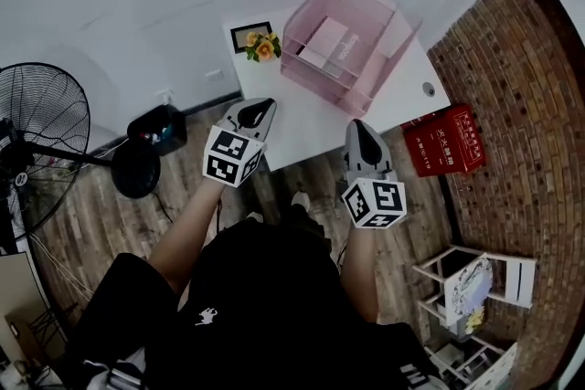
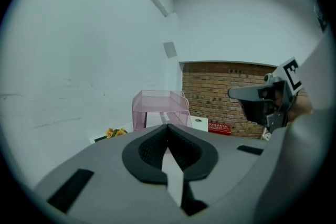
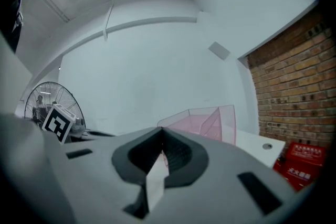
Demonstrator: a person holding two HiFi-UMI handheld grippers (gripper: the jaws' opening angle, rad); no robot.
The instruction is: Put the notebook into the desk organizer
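A clear pink desk organizer (image 1: 366,32) stands on the white desk (image 1: 302,119). A pale pink notebook (image 1: 326,44) lies flat inside it. Both grippers hover over the desk's near edge, apart from the organizer. My left gripper (image 1: 264,107) is shut with nothing between its jaws, which meet at the tip (image 2: 168,126) and point toward the organizer (image 2: 160,105). My right gripper (image 1: 358,127) is also shut and empty; its jaws (image 3: 160,132) point at the organizer (image 3: 207,120) from the right.
A small framed picture with orange flowers (image 1: 257,42) sits at the desk's back left corner. A red crate (image 1: 446,140) stands on the floor by the brick wall on the right. A black fan (image 1: 41,132) stands on the left, and a white rack (image 1: 475,283) at the lower right.
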